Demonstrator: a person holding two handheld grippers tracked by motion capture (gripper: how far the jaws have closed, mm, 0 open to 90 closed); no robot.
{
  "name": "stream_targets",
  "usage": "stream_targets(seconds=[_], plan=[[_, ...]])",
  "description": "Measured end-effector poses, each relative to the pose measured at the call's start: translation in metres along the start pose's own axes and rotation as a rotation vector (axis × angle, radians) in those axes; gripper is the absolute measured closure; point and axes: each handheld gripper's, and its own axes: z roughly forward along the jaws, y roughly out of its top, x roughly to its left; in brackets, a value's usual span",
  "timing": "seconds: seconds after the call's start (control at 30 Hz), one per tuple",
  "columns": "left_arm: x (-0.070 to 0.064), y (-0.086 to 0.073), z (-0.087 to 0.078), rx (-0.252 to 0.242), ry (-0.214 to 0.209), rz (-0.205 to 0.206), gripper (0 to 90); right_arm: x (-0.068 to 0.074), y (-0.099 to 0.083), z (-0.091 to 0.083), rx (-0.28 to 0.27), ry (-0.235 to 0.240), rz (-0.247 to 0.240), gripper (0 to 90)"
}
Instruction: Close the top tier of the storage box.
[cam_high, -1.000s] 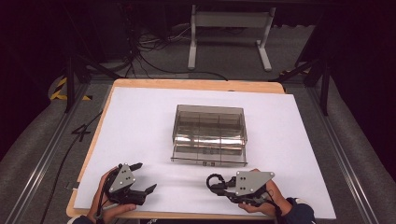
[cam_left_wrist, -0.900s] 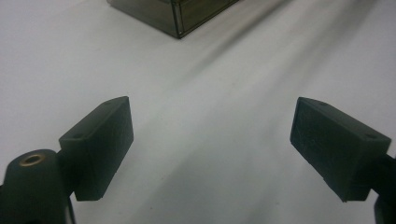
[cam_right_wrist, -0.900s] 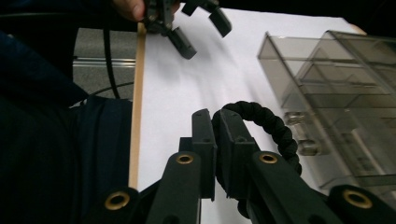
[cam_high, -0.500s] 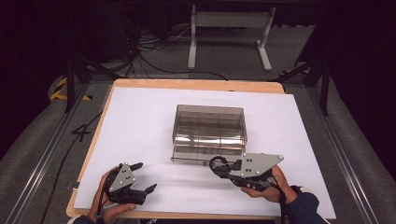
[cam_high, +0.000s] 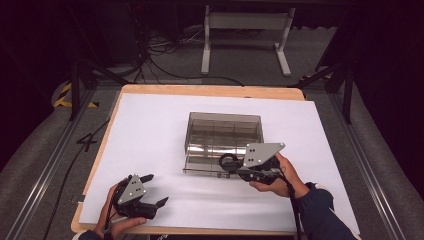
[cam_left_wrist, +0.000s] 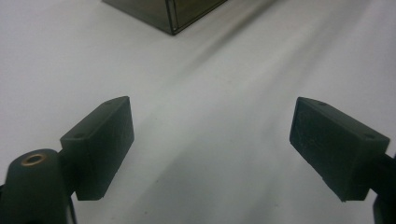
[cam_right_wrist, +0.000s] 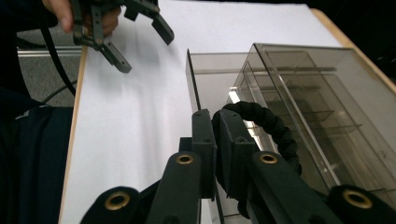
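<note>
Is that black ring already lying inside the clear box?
No, the right gripper holds the black fabric ring pinched between its fingers, beside the clear divided box.

Light falls from above onto the white tabletop (cam_high: 150, 130), which reads bright while the floor and surroundings sink into near-black. The high view is soft and slightly grainy. In the left gripper view the jaws are blurred and cast faint, diffuse shadows. In the right gripper view a glare spot glints on the smoky clear box (cam_right_wrist: 299, 93), and the near jaws are out of focus.
</note>
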Motion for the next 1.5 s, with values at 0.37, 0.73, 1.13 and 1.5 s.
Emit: stream_targets(seconds=[0.37, 0.73, 1.13, 1.5], plan=[[-0.001, 0.0, 0.0, 0.006, -0.018, 0.007, 17.1, -0.01, 0.003, 0.017, 0.063, 0.021, 0.012, 85.8], [-0.001, 0.0, 0.0, 0.008, -0.02, 0.003, 18.1, -0.01, 0.006, 0.027, 0.11, 0.028, 0.008, 85.2], [-0.001, 0.0, 0.001, 0.012, -0.029, 0.013, 21.3, -0.01, 0.008, 0.03, 0.119, 0.005, 0.024, 83.4], [-0.002, 0.0, 0.001, 0.019, -0.035, 0.018, 21.7, -0.013, 0.005, 0.026, 0.141, -0.014, 0.038, 83.1]])
